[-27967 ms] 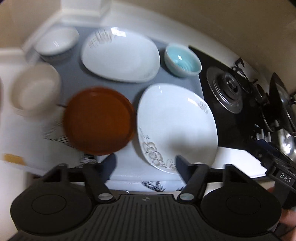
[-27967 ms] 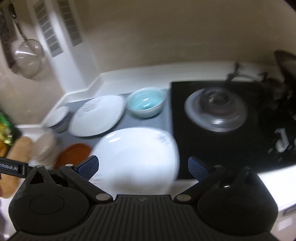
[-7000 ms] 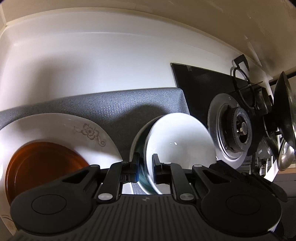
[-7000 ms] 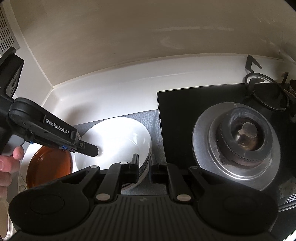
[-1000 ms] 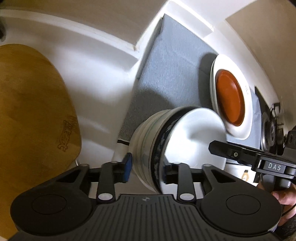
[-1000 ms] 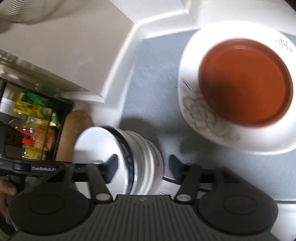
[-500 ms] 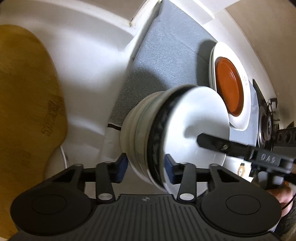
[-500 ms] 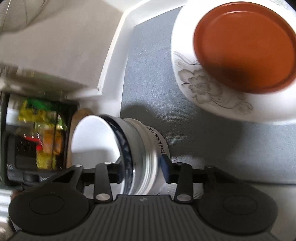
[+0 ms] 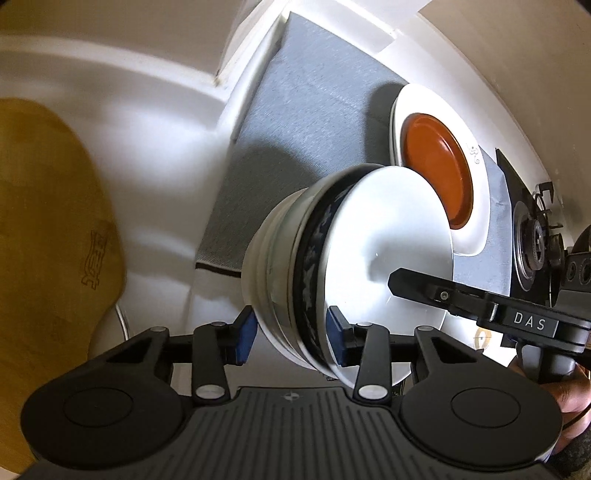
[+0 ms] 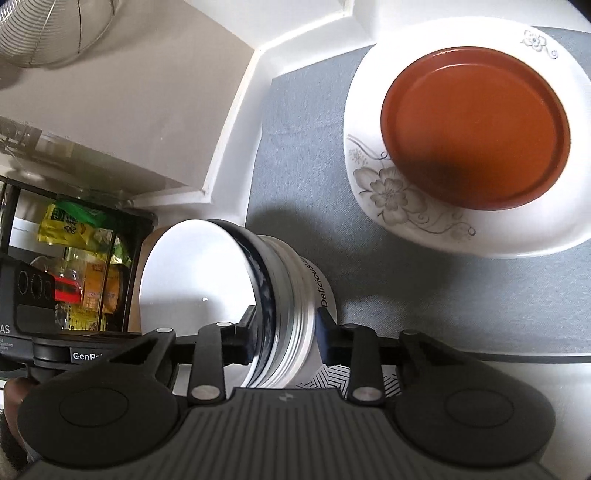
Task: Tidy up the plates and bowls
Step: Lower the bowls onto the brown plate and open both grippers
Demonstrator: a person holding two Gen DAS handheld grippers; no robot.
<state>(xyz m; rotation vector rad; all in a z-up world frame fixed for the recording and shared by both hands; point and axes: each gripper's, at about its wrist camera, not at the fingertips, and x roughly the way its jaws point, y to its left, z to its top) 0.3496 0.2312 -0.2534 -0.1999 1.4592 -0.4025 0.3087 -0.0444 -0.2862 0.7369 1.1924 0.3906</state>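
Note:
A stack of nested bowls (image 9: 332, 258), white with a dark blue patterned band, is held between both grippers above the grey mat's near edge. My left gripper (image 9: 291, 338) is shut on the stack's rims from one side. My right gripper (image 10: 284, 332) is shut on the same stack (image 10: 236, 288) from the opposite side. An orange-brown plate (image 10: 476, 129) lies on a white flower-patterned plate (image 10: 399, 199) on the grey mat (image 10: 303, 147); it also shows in the left wrist view (image 9: 439, 170).
A wooden cutting board (image 9: 48, 229) lies left of the mat on the white counter. A gas burner (image 9: 532, 247) sits beyond the plates. A shelf with snack packets (image 10: 85, 266) stands at the left. A wire strainer (image 10: 48, 29) hangs on the wall.
Both grippers have carried the bowl stack a little further over the mat toward the plates. Both stay closed on it.

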